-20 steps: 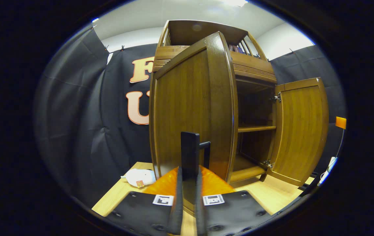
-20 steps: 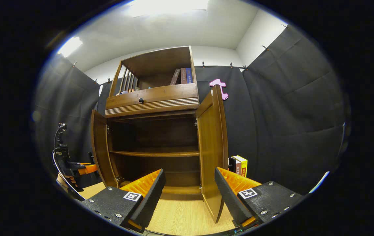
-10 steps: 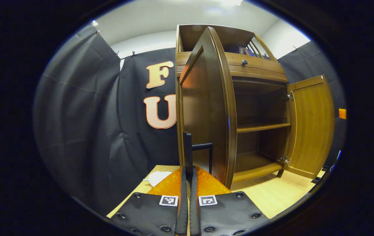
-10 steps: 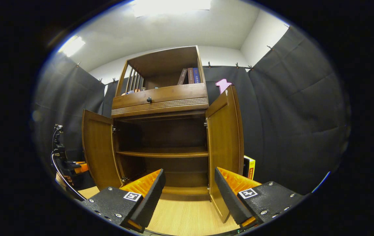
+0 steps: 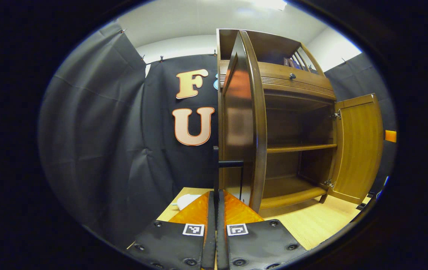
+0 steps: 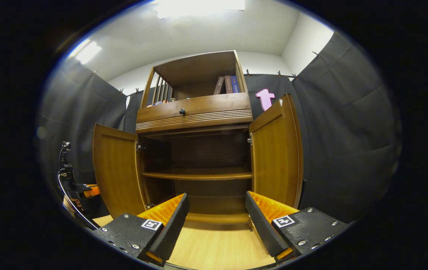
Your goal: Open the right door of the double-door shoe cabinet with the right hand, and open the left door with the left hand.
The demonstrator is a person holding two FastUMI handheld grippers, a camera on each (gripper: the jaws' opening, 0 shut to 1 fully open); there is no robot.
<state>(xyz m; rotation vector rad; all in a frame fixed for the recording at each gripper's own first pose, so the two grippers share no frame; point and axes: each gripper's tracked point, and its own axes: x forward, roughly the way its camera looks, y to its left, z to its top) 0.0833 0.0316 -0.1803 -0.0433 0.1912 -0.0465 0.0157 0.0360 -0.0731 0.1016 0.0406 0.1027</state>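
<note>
2 doors stand open; left tongs (image 5: 215, 195) grasping left door (image 5: 238, 123) handle (image 5: 230, 164) should simply release; right tongs (image 6: 215, 208) hang released.

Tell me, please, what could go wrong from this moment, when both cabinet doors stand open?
The left gripper is shut on the left door's handle; pulling further may strain that door's hinges, since the left door already stands wide. The open right gripper is near the right door and could bump it.

No legible text, brand or number is visible. The book (image 6: 227, 84) spines carry print too small to read. The square tags (image 5: 193, 229) on the fingers show coded patterns only.
</note>
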